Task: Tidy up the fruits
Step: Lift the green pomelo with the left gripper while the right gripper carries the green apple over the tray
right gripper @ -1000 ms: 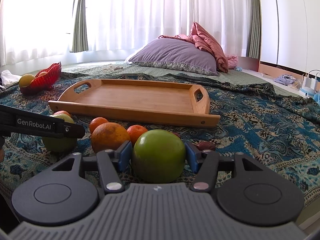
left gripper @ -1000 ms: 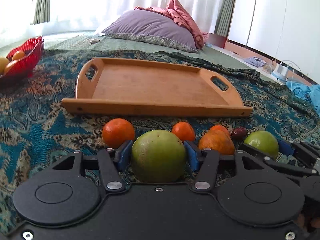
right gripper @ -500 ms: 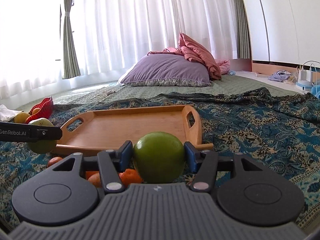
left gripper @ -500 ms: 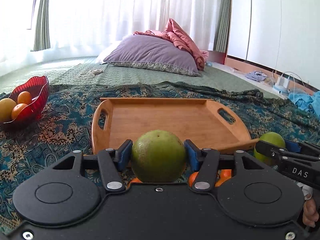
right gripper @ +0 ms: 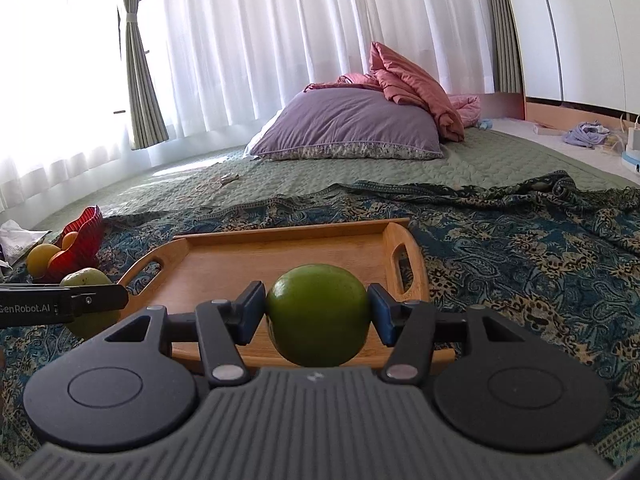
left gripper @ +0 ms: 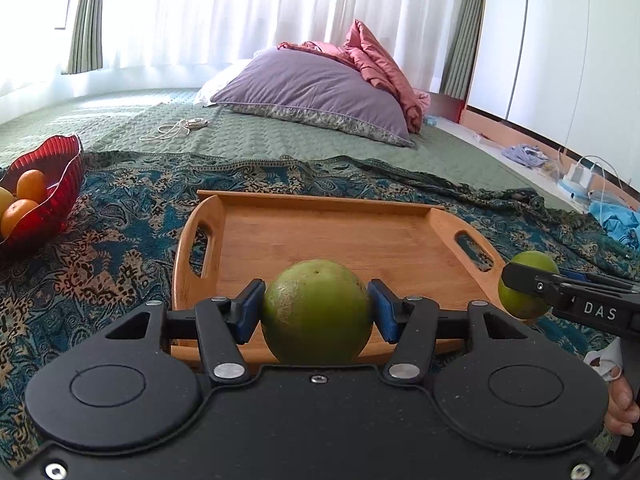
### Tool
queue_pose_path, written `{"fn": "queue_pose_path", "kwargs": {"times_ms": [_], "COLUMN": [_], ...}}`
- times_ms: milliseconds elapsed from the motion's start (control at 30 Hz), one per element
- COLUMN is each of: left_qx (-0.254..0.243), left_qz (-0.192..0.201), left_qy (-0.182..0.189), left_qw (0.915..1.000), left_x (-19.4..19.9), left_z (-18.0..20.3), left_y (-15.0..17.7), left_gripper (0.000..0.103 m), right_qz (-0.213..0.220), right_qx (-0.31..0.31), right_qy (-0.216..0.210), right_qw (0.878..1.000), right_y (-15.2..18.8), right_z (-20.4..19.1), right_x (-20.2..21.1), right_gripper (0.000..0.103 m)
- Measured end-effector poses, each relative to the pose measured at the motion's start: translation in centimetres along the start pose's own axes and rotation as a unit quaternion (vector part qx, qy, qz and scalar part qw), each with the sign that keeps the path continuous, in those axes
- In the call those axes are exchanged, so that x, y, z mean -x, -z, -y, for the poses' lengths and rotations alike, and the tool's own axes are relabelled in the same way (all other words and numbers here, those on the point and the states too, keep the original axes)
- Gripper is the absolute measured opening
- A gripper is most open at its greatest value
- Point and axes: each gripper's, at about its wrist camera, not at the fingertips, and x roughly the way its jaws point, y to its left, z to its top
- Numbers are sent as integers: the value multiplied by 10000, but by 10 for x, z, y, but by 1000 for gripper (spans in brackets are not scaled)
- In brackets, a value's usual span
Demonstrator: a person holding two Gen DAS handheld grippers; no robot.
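My left gripper (left gripper: 317, 310) is shut on a dull green round fruit (left gripper: 317, 312), held above the near edge of the wooden tray (left gripper: 340, 236). My right gripper (right gripper: 317, 312) is shut on a glossier green fruit (right gripper: 317, 314), also above the tray's (right gripper: 288, 256) near edge. In the left wrist view the right gripper's finger and its fruit (left gripper: 526, 290) hang past the tray's right handle. In the right wrist view the left gripper's fruit (right gripper: 86, 300) shows at the tray's left end. The tray's floor is bare. The loose oranges below are hidden.
A red glass bowl (left gripper: 60, 172) with oranges and a yellow fruit sits left of the tray on the patterned blue cloth (left gripper: 120, 216). A purple pillow (left gripper: 312, 92) and pink blanket lie far behind. Cables and clothes lie on the floor at right.
Both grippers rose and moved forward with their green fruits, from the cloth beside the loose oranges to above the tray's near edge. The oranges dropped out of sight.
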Motion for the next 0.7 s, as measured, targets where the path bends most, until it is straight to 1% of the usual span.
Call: {"fn": "queue_pose_path", "kwargs": {"times_ms": [133,300,533,700], "left_qx": [5,44,77,91], "left_qz": [-142,-313,-499,-591], "left_qy": [-37,-114,-161,-224], "left_qw": [9999,9994,9986,9980], "left_x": [-20,-44,-64,-74], "left_z": [0,-1,-2,-5], "left_y": [-4,-6,-4,0], "left_gripper": [54,54,54,54], "right_qz": [-274,-469,-802,-970], "right_qx": [-104,31,-71,-19], "right_qy": [-10,15,17,37], "right_qw": [9996,9989,9967,9953], "right_y": [-6,-9,-10,-6], "right_z": [4,1,2,1], "right_x": [-23,-43,-69,-81], "right_gripper": [59,59,59,59]}}
